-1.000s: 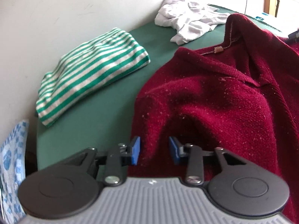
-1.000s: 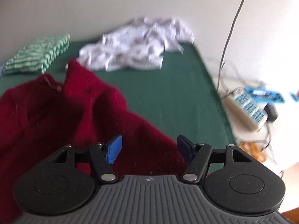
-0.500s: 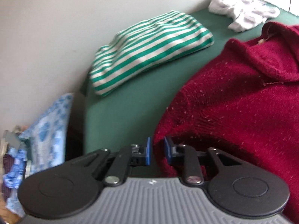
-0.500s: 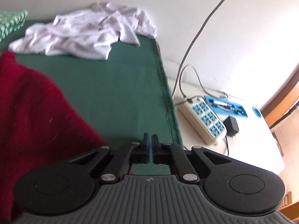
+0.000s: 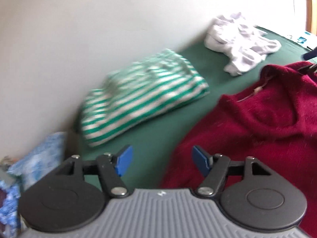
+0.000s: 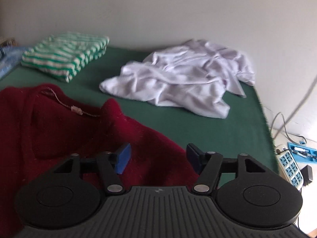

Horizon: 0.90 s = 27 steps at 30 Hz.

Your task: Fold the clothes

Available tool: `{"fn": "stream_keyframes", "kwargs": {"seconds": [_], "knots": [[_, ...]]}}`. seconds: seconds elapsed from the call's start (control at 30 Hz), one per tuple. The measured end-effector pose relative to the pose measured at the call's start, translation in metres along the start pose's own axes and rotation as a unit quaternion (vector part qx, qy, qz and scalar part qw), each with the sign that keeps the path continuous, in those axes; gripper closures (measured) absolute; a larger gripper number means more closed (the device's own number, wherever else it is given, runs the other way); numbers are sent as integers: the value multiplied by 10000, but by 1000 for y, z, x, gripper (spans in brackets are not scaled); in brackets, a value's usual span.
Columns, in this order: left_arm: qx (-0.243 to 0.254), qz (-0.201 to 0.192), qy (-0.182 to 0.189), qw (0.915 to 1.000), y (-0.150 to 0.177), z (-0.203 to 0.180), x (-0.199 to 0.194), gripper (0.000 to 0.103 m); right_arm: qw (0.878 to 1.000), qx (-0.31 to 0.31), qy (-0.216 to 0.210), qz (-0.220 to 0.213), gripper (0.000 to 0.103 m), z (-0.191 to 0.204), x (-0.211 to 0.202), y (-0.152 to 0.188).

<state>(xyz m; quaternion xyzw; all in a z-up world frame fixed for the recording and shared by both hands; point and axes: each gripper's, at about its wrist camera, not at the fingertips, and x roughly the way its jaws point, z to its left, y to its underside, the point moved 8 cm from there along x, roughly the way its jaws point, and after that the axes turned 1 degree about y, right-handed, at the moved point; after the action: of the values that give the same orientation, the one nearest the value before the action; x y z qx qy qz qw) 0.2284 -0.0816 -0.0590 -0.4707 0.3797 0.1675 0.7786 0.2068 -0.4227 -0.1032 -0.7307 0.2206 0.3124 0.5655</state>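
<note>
Left gripper agape, right gripper agape, red sweater cropped, blurred.

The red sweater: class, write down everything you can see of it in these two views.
The red sweater is a dark crimson knit, fuzzy and flecked with pale lint. Its neckline faces up, with a thin cord and small pale tag along the inner collar. It lies unfolded and rumpled on the green tabletop, apart from the striped and white garments. The left gripper sits at its edge and the right gripper over its fabric, both with jaws open, holding nothing.
</note>
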Motion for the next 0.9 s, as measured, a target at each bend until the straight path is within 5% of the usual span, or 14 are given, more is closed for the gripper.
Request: {"fn": "stream_keyframes", "kwargs": {"seconds": [0.03,0.1,0.13,0.17,0.33,0.4,0.47,0.57,0.7,0.9], "knots": [[39,88,50,9999,-4,-8,12,43,9999,-83,64,74,39,5,10,0],[135,323,82,9994,-3,-23,35,77,9998,-176,78,35,59,11,17,-3],[127,346,2,9993,-4,-26,41,79,9997,-220,135,45,91,13,19,-5],[88,327,-118,9994,-5,-27,45,80,9992,-250,297,57,99,12,22,-7],[-231,321,-545,9977,-17,-23,62,68,9953,-243,938,-62,90,-2,46,-24],[-135,315,-672,9971,-20,-20,63,54,9943,-215,1045,-40,85,-3,46,-28],[-142,264,-343,9990,-15,-19,53,55,9948,93,1014,-84,62,-8,30,-31],[-179,4,60,9998,1,-10,22,53,9925,750,822,-506,46,-14,-15,-35],[-462,27,100,9989,45,1,-21,53,9909,1185,-420,-480,48,21,-63,-25],[-948,127,216,9952,122,6,-86,48,9858,528,-1590,100,55,144,-77,12]]}}
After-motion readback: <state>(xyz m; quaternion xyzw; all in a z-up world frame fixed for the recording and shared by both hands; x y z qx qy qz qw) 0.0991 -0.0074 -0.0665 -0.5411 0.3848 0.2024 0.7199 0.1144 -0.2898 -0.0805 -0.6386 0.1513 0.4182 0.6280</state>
